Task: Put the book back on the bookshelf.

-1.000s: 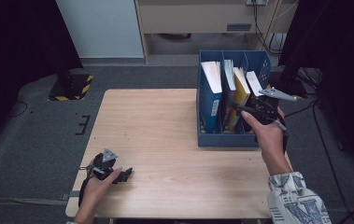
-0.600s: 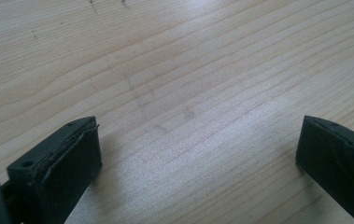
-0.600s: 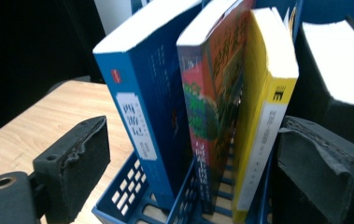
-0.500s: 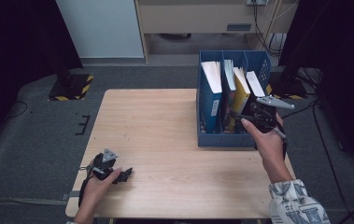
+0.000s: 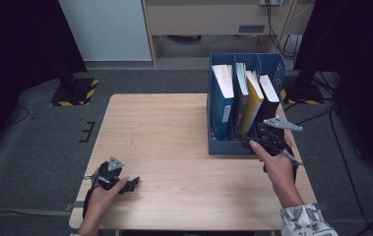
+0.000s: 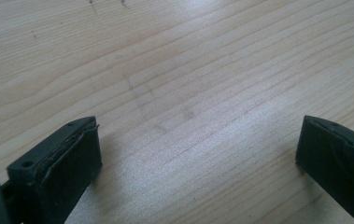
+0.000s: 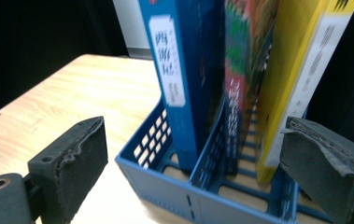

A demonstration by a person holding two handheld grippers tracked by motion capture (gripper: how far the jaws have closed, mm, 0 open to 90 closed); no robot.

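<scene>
A blue plastic file rack [image 5: 222,145] stands at the right side of the pale wood-grain table [image 5: 174,128], its floor slotted and its low front wall pierced with small square holes. Upright in its compartments stand a blue book [image 7: 184,70], a thin multicoloured book [image 7: 240,74], a glossy yellow book [image 7: 300,70] and a black one [image 5: 271,94]. The right hand-held gripper [image 7: 193,163] sits just before the rack's front, jaws wide apart with nothing between their rough black pads, having just been opening. The left hand-held gripper [image 6: 198,158] rests near the table's front left corner, jaws apart over bare wood.
</scene>
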